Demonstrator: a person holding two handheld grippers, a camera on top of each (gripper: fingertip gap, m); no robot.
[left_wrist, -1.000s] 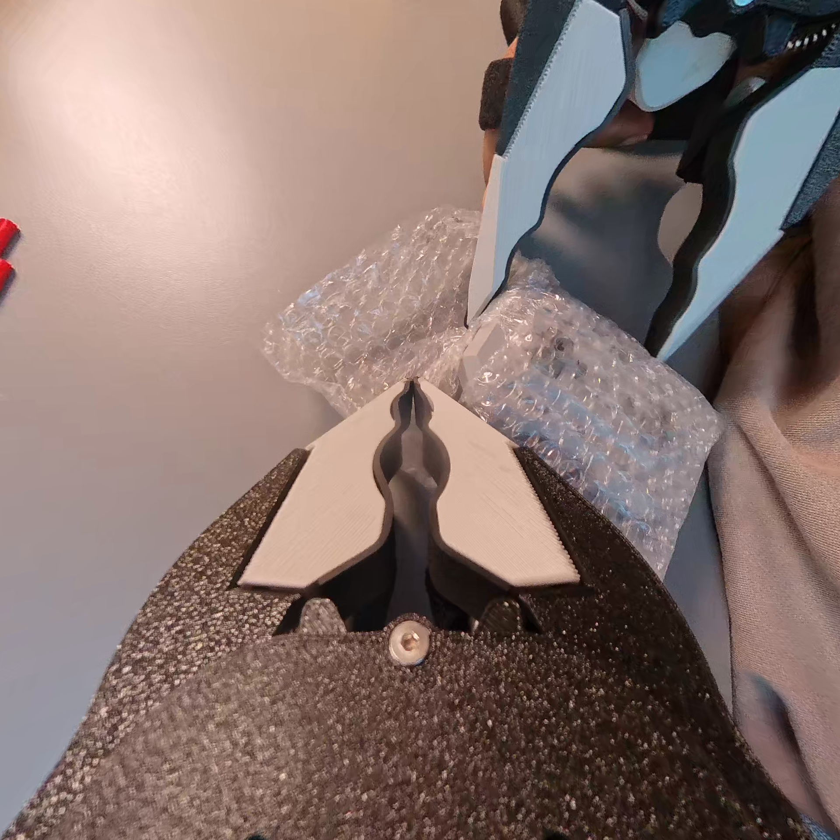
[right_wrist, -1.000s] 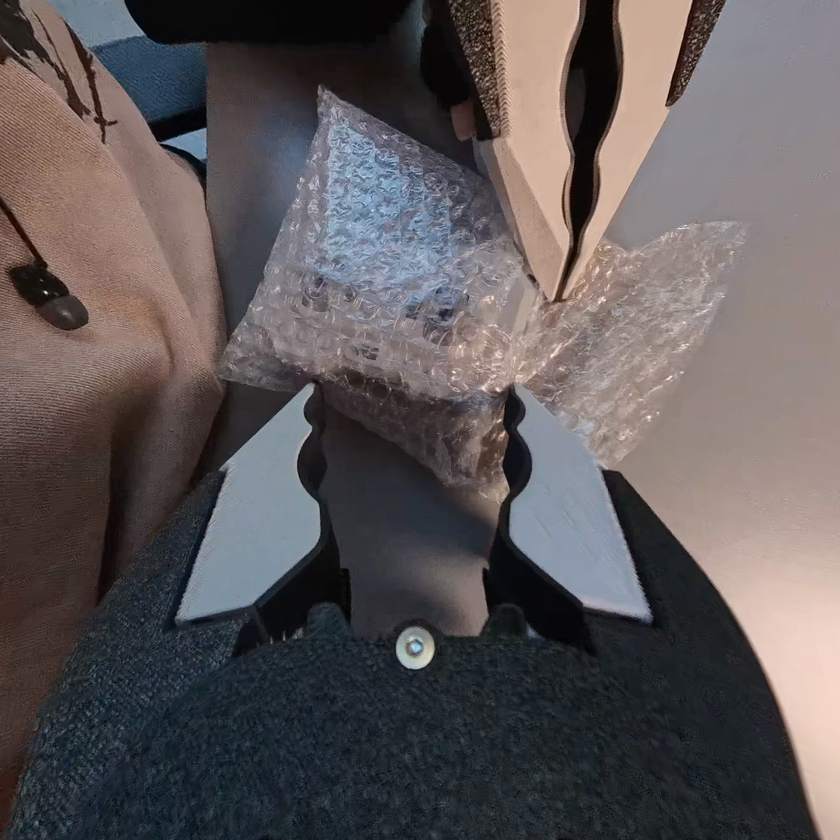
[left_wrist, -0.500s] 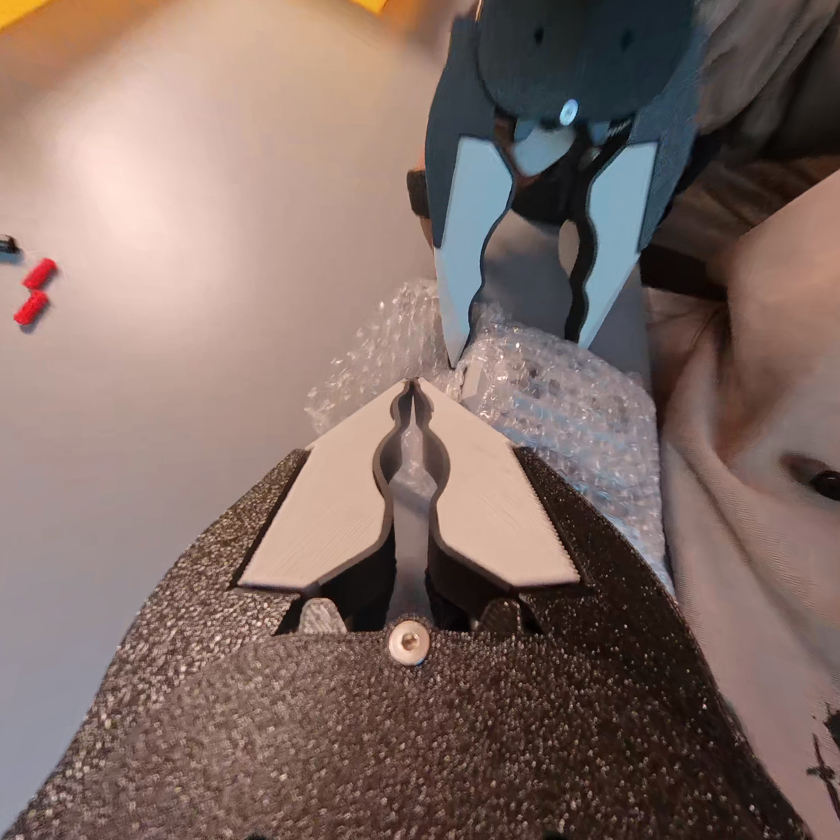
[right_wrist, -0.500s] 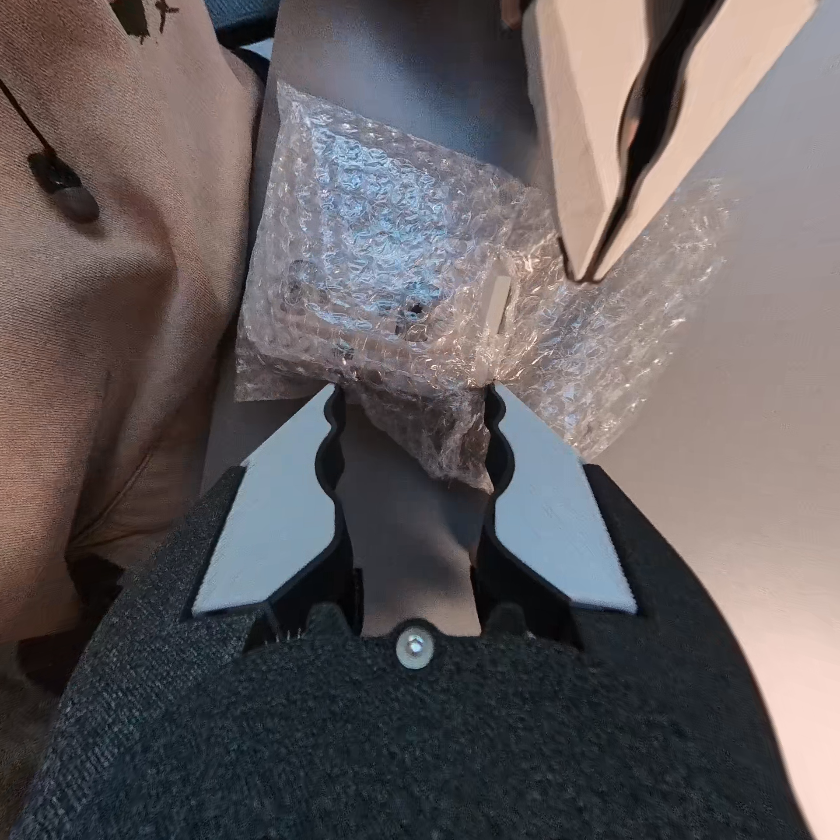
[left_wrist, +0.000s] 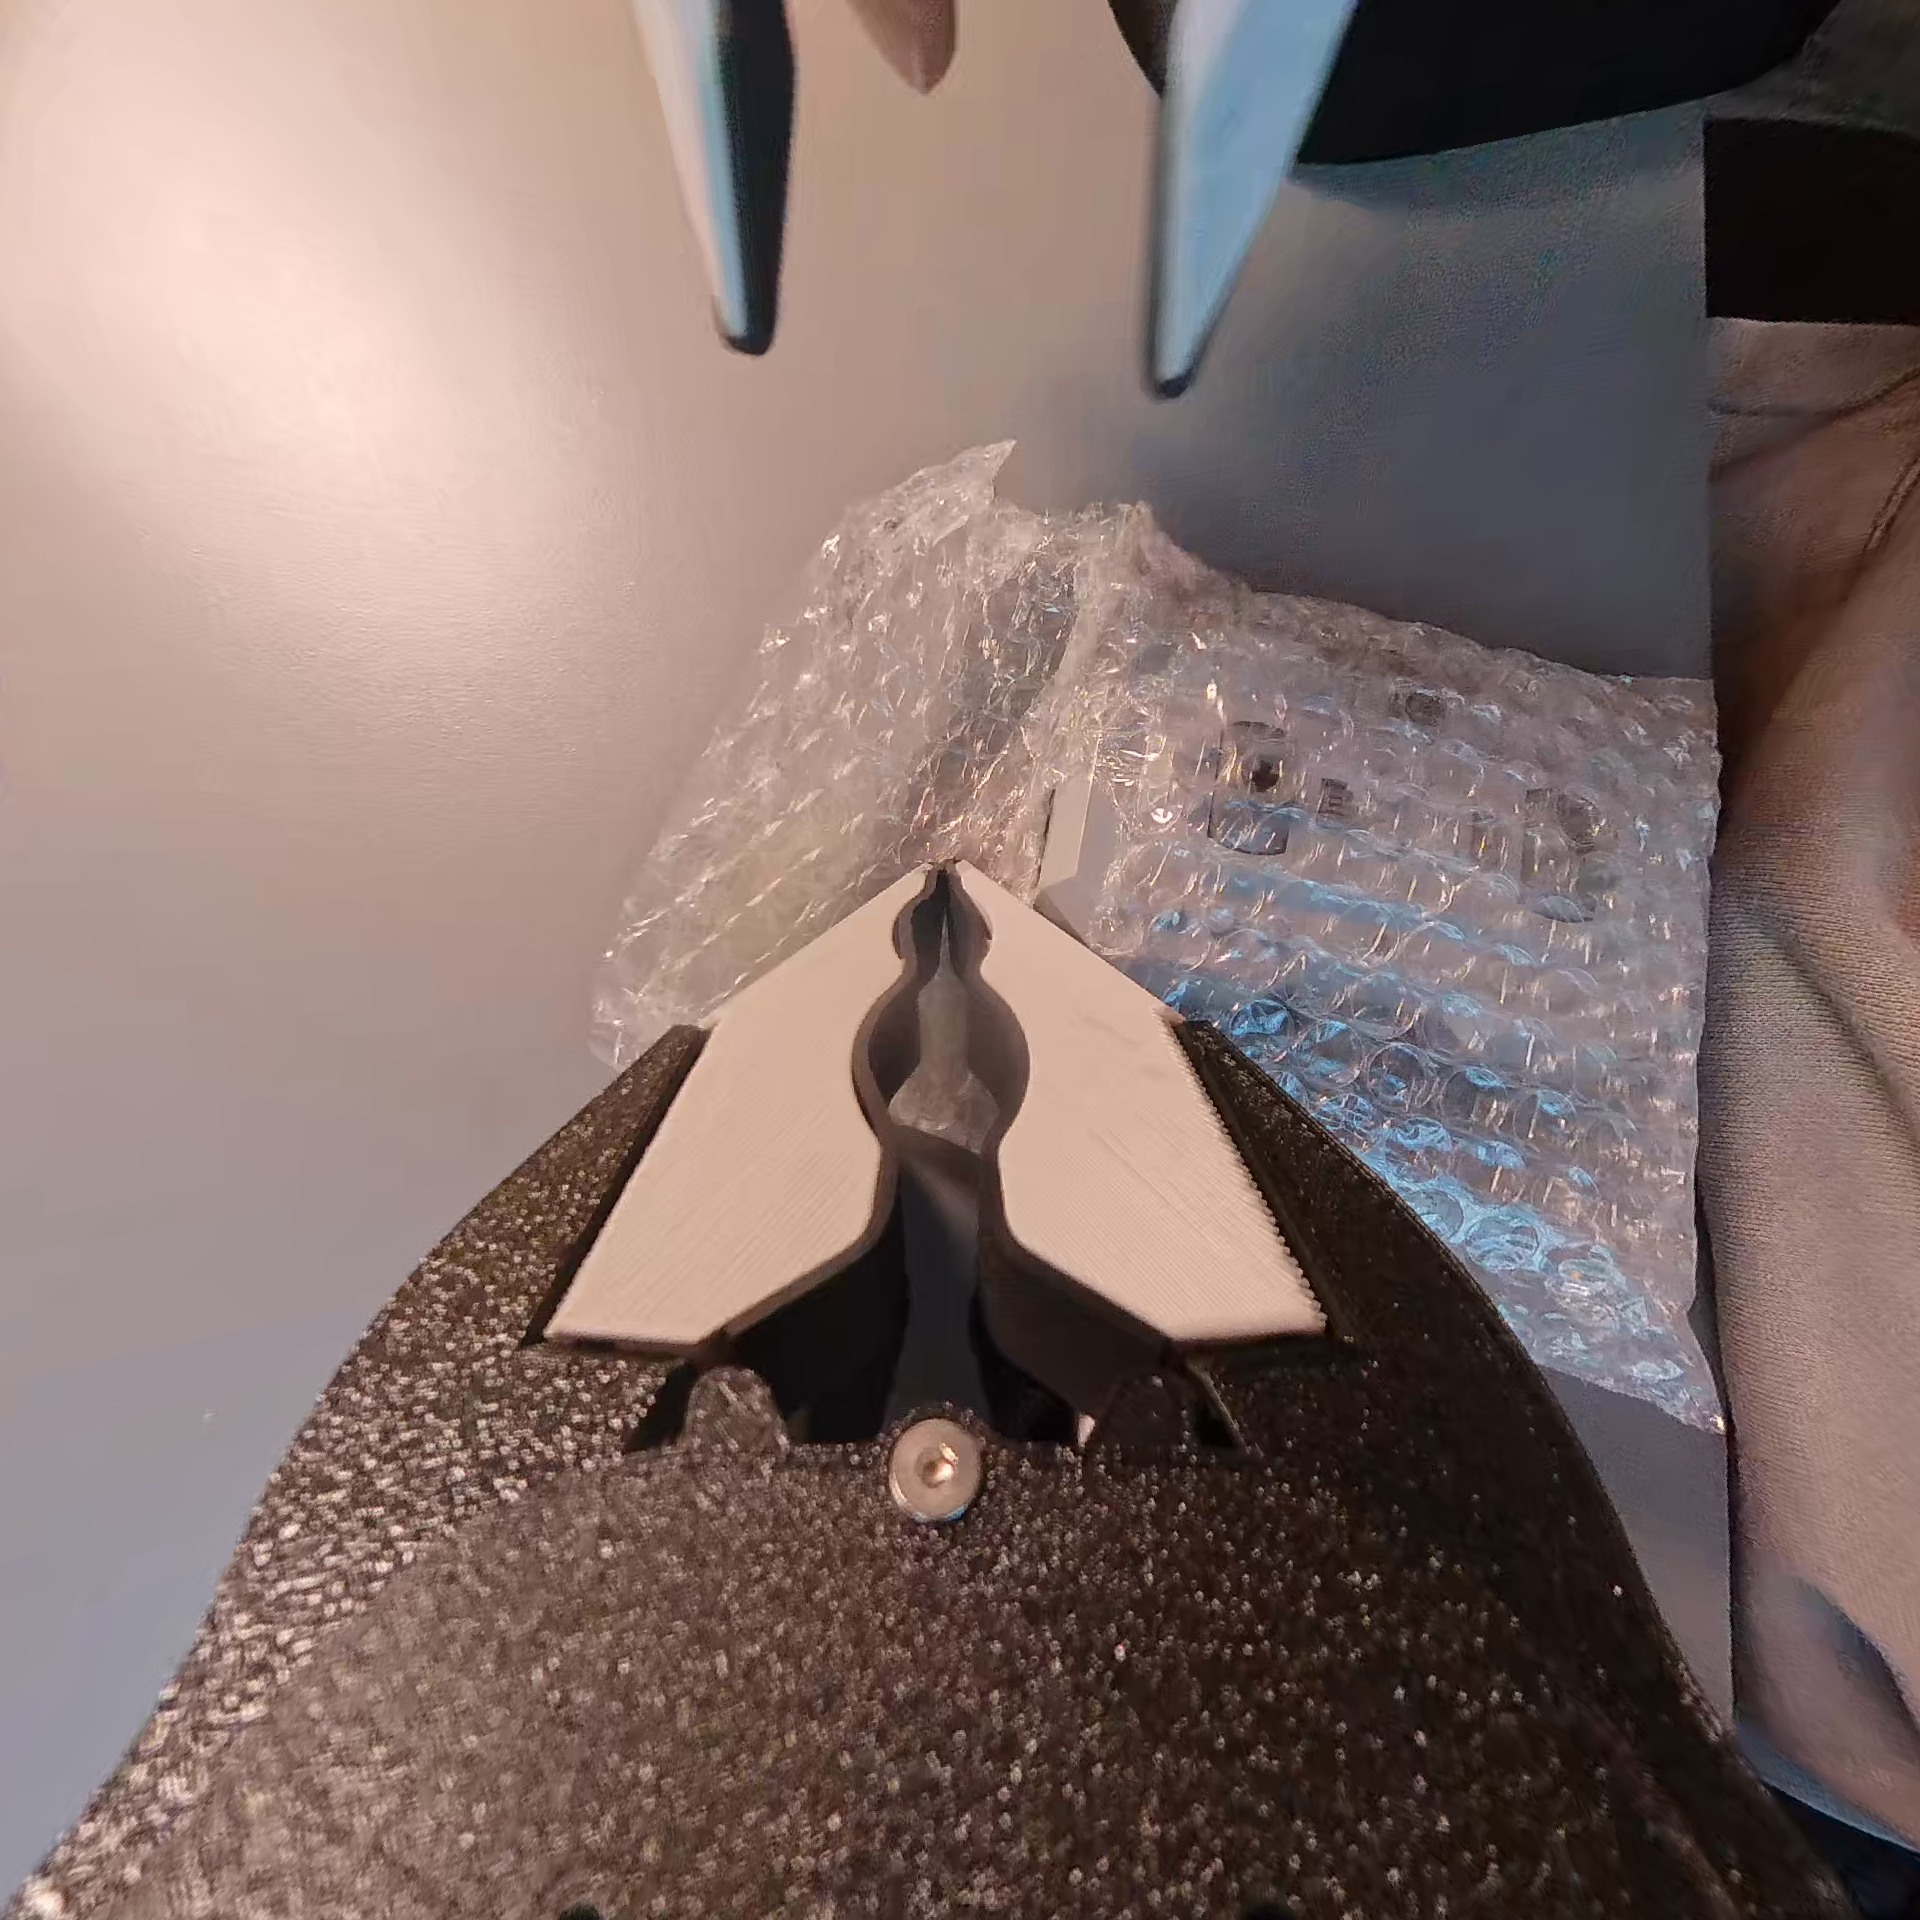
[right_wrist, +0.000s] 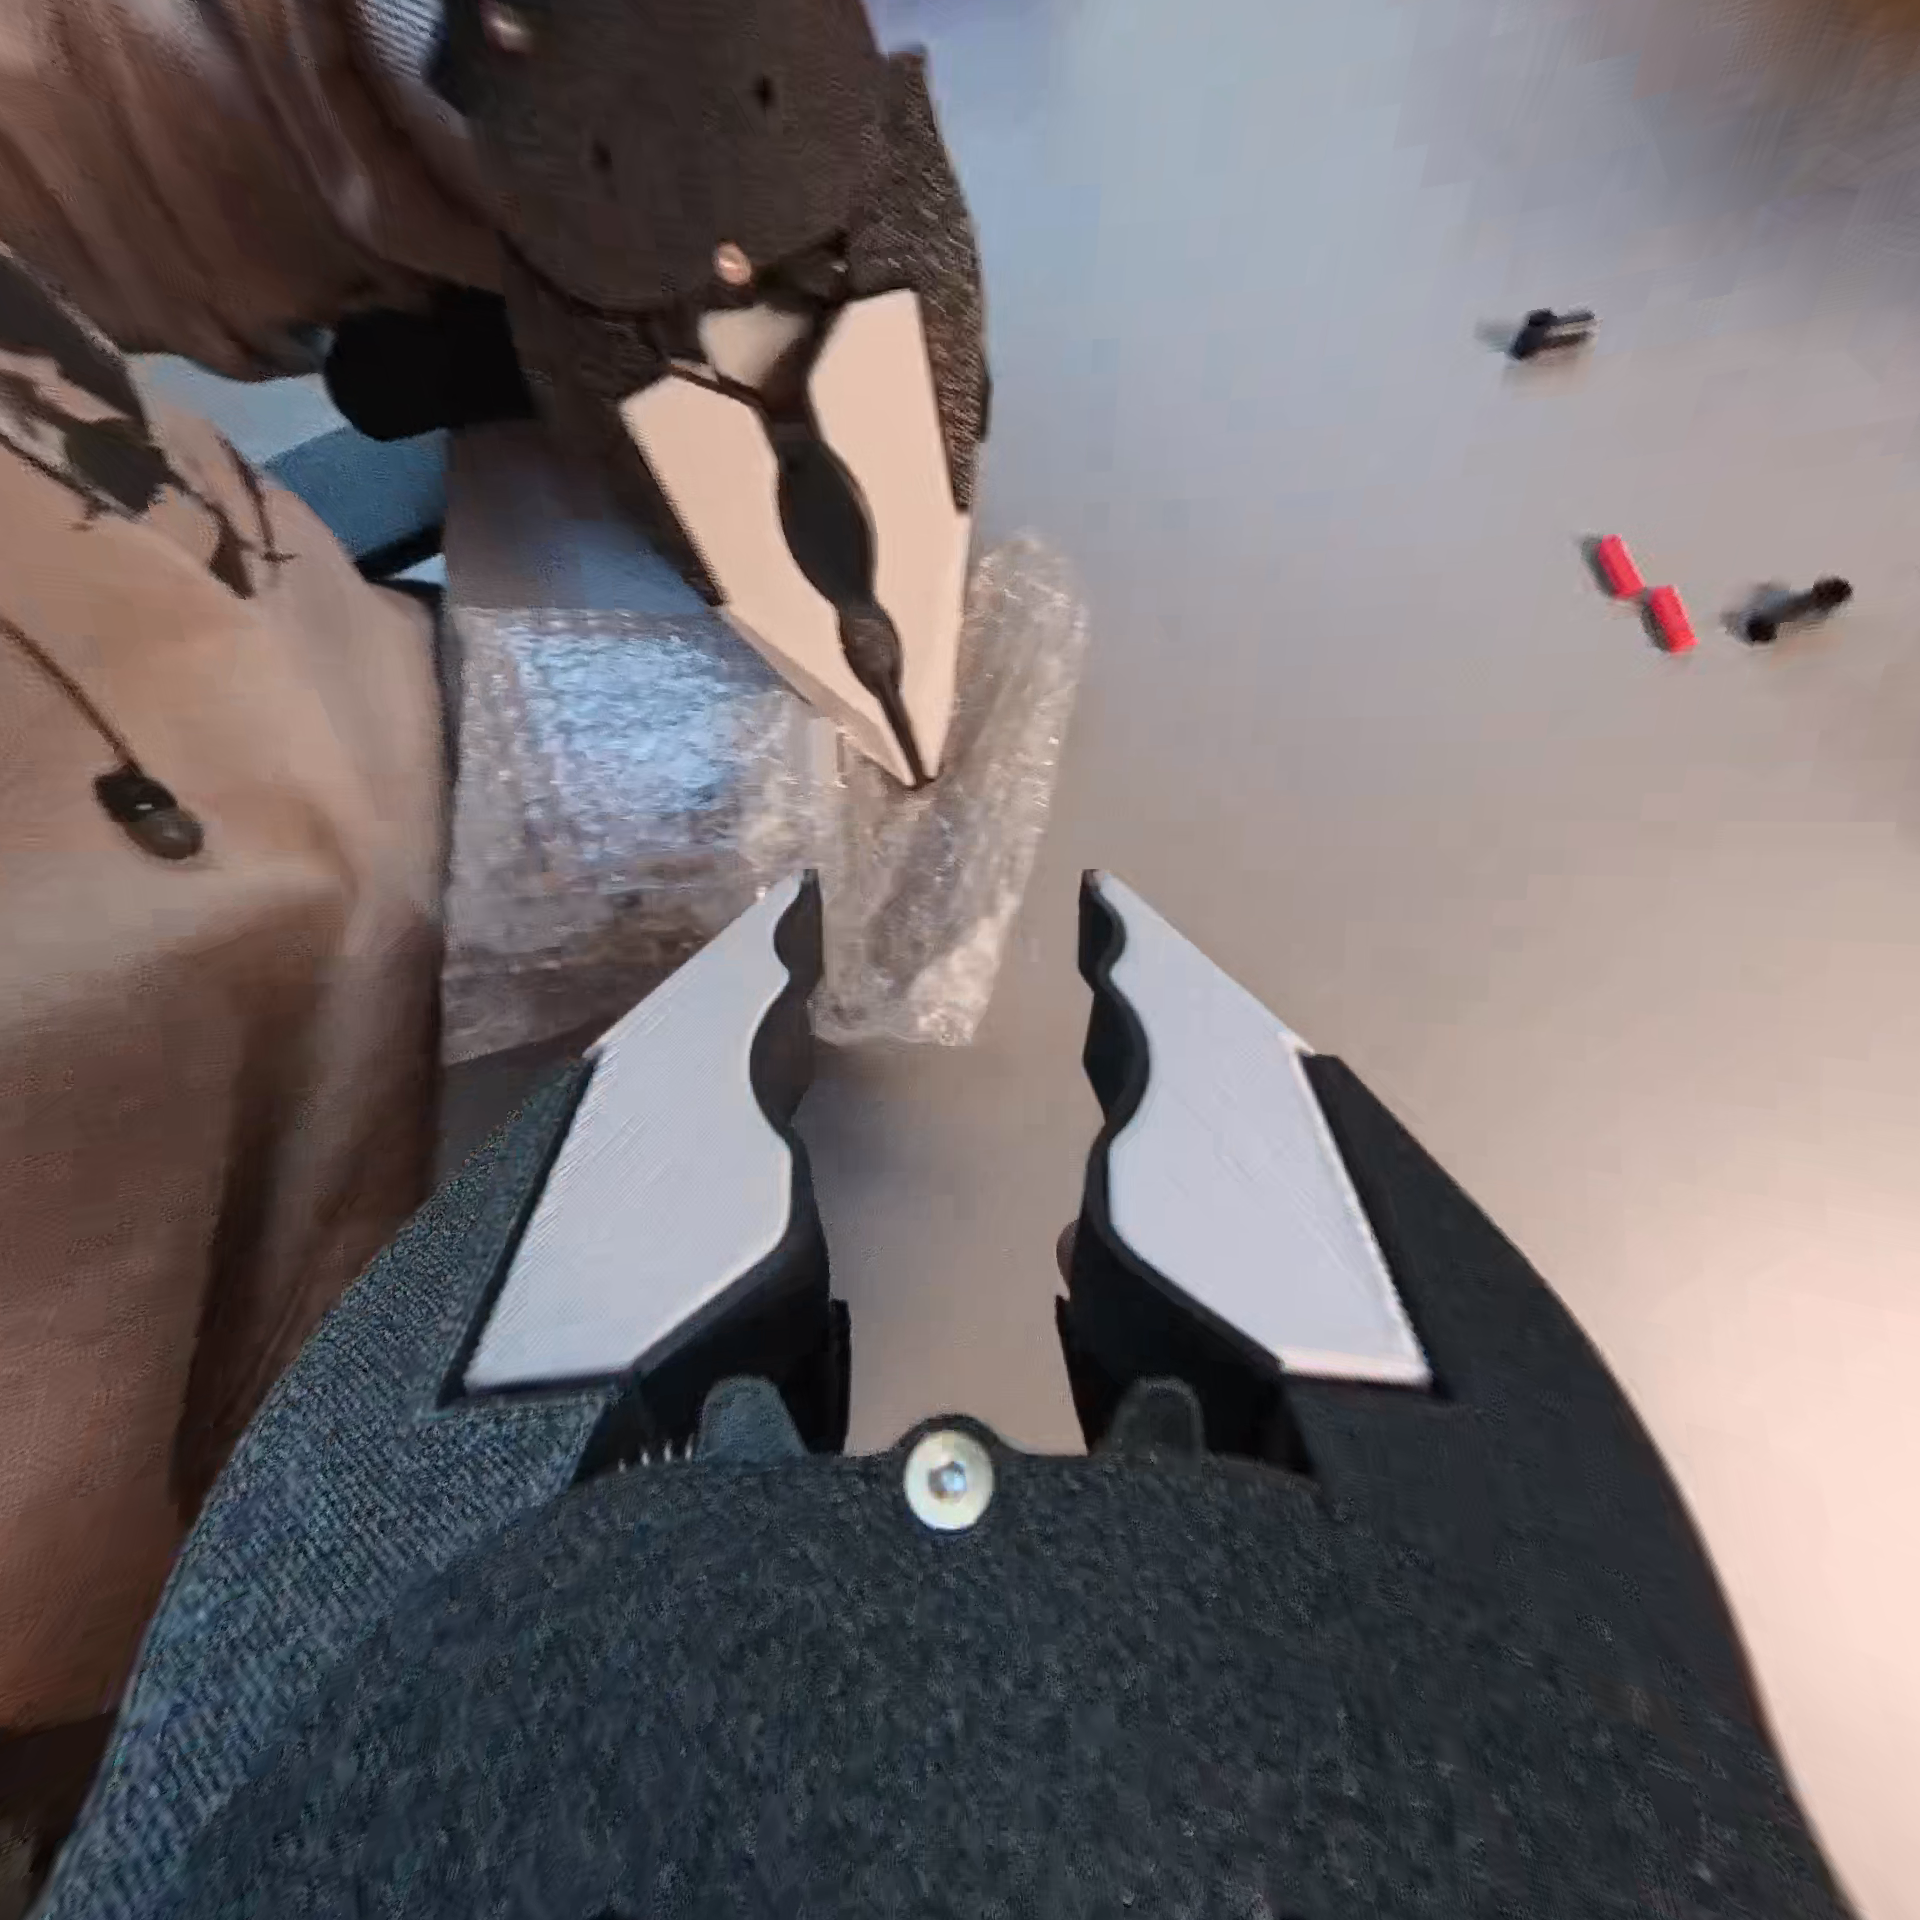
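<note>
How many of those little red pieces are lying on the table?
2. The red pieces lie end to end on the grey table, far right in the right wrist view, beside a small black part. Others may sit outside the frame.

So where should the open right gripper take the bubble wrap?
Probably the loose flap just ahead of the right gripper, approached straight on: it is thin and empty. The left gripper pinches its top, and the bulky wrapped part looks too wide.
</note>
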